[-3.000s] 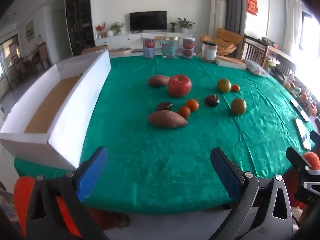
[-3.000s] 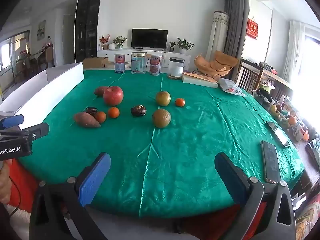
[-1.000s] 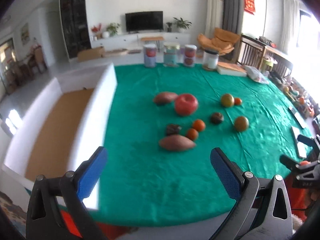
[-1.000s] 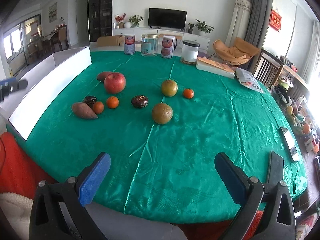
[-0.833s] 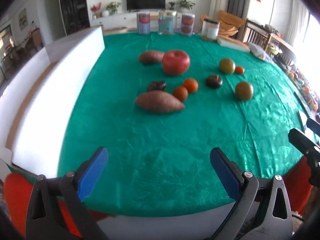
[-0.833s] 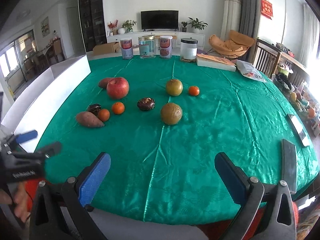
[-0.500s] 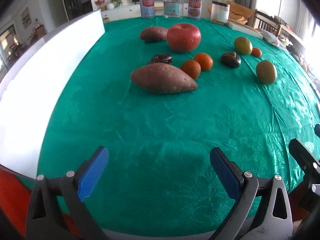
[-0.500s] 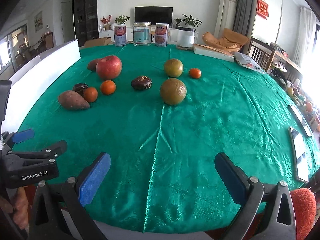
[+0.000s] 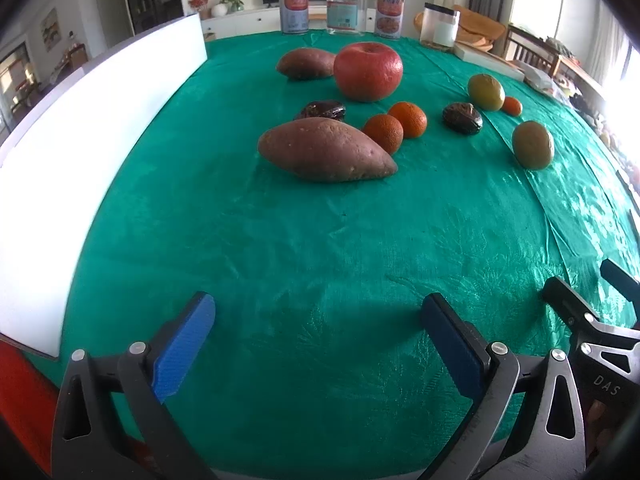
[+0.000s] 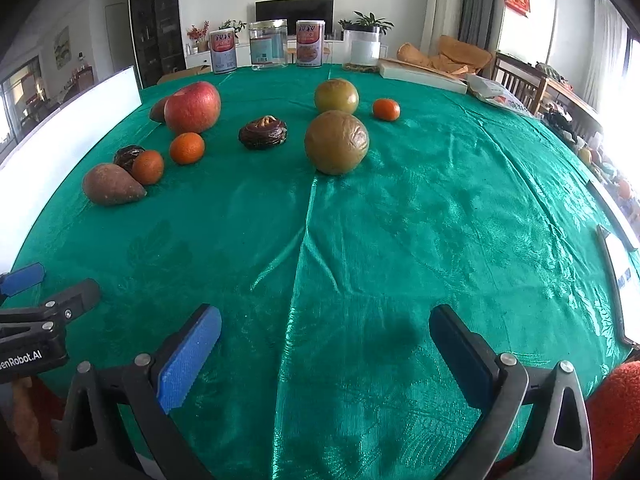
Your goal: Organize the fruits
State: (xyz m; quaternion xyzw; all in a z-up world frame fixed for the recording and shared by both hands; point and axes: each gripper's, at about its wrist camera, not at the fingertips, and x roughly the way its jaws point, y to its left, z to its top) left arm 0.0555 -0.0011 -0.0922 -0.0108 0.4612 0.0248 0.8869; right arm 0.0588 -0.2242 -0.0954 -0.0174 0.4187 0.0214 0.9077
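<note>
Fruit lies on a green tablecloth (image 9: 304,240). In the left wrist view a sweet potato (image 9: 324,155) is nearest, with two small oranges (image 9: 384,133), a dark date (image 9: 322,111), a red apple (image 9: 368,71) and a second sweet potato (image 9: 306,64) behind it. My left gripper (image 9: 320,340) is open and empty, low over the cloth short of the sweet potato. In the right wrist view a brown-green round fruit (image 10: 336,143) lies ahead, with a dark date (image 10: 263,133), another green fruit (image 10: 336,96) and an orange (image 10: 386,109). My right gripper (image 10: 326,348) is open and empty.
A long white box (image 9: 80,128) stands along the table's left edge. Several cans and jars (image 9: 346,10) line the far edge. A flat white box (image 10: 422,74) and a bag (image 10: 498,96) lie at the back right. Phones (image 10: 618,260) lie near the right edge.
Both grippers have moved forward and lower over the table. The fruit now looks larger and closer in both views. Both stay open and empty.
</note>
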